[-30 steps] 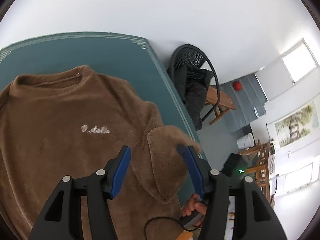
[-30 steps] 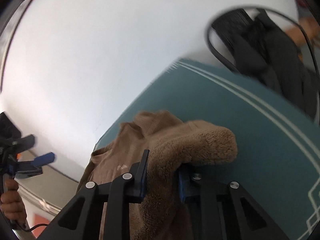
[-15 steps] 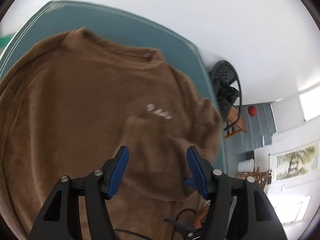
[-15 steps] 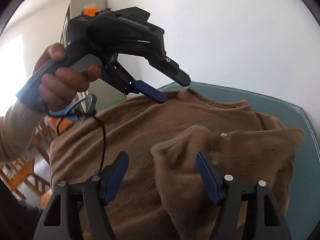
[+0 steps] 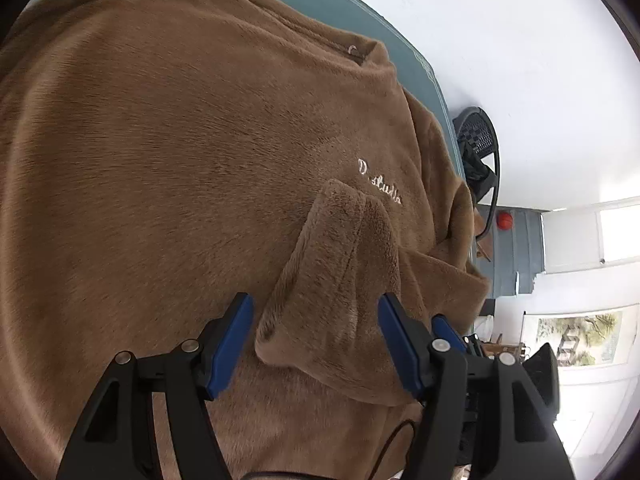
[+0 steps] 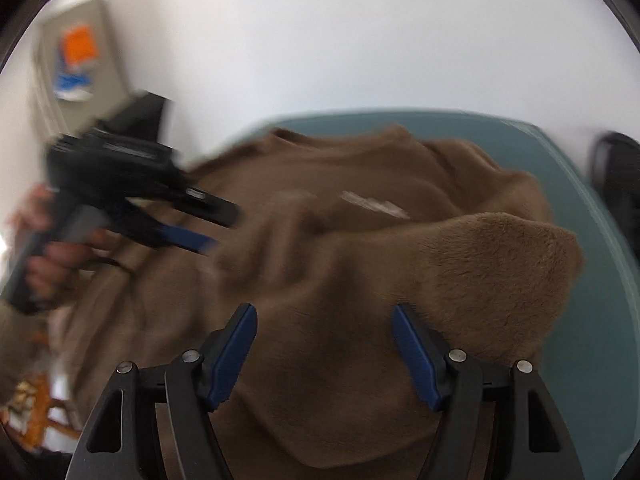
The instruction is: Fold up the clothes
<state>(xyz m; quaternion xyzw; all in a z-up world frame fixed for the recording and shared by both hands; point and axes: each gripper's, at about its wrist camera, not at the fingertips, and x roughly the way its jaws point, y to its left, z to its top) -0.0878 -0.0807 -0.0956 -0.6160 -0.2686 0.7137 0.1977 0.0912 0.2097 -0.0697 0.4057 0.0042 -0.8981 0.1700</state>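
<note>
The left gripper [image 5: 316, 336] points steeply down over a brown fleece sweatshirt [image 5: 180, 152]. Its jaws are opening: the blue pads [image 5: 232, 344] stand well apart, and a folded-over sleeve [image 5: 340, 280] of the garment lies between them, with a clear gap on the left pad's side. The right pad sits close to the sleeve's edge; contact there cannot be confirmed. Nothing is pinched.

The right gripper [image 6: 324, 352] is likewise spread wide, its blue pads [image 6: 232, 356] apart above the sweatshirt [image 6: 320, 272]. A thick fold of fleece [image 6: 508, 272] rises just beside its right-hand finger, partly behind it. No fabric is clamped between the pads.

The sweatshirt lies front up on a teal table surface [image 5: 352, 12], covering most of it. The collar [image 5: 320, 36] faces the far edge of the table, and white embroidered script [image 5: 380, 182] on the chest sits just beyond the end of the sleeve. The sleeve is laid diagonally across the body of the garment.

In the right wrist view, the left gripper [image 6: 188, 224] appears blurred at the left, held in the person's hand [image 6: 52, 256] over the sweatshirt's left side. A dark chair [image 5: 478, 152] stands beyond the table's right edge, against a white wall [image 5: 500, 40]. A framed picture [image 5: 580, 336] hangs in the room further right.
</note>
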